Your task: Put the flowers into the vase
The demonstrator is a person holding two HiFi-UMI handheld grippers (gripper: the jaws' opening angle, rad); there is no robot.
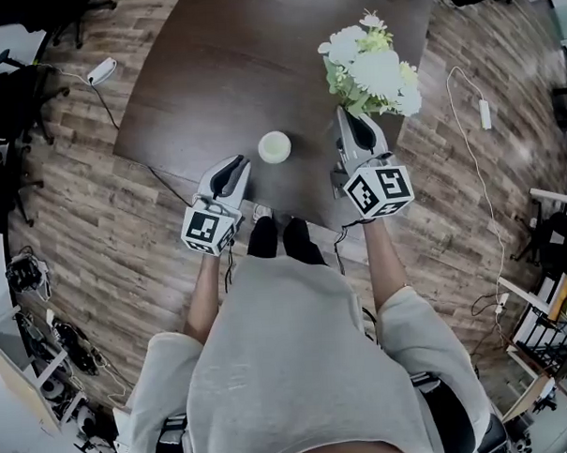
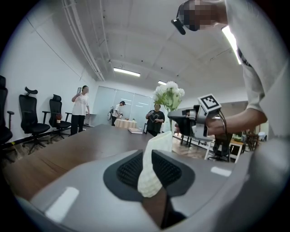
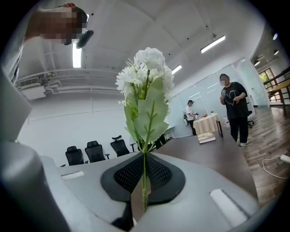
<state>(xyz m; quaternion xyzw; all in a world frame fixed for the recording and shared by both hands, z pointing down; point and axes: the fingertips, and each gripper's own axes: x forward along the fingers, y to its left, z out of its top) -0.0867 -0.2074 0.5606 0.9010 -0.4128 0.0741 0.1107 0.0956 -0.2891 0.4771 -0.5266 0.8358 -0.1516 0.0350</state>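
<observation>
Sticking out past the tips of the right claw (image 1: 352, 122), the flowers (image 1: 374, 69) are held by one thin green stem (image 3: 144, 181). The stem is pinched tight between the two dark pads (image 3: 161, 174), so this claw is closed nearly all the way. White blooms and green leaves are seen just beyond its tips, out over the dark table (image 1: 211, 74). The vase (image 1: 274, 147), a small cream cup with its mouth up, is found on the table to the left of the right claw, apart from it. It sits right at the tip of the left claw (image 1: 237, 168). In the left gripper view the bumpy cream side of the vase is seen squeezed between that claw's jaws, which are closed on it. The right claw and the flowers are seen beyond it, a bit to the right. A marker cube (image 1: 379, 190) is carried at the back of the right claw, and another is carried behind the left one. A wooden floor (image 1: 105, 229) is spread round the table.
</observation>
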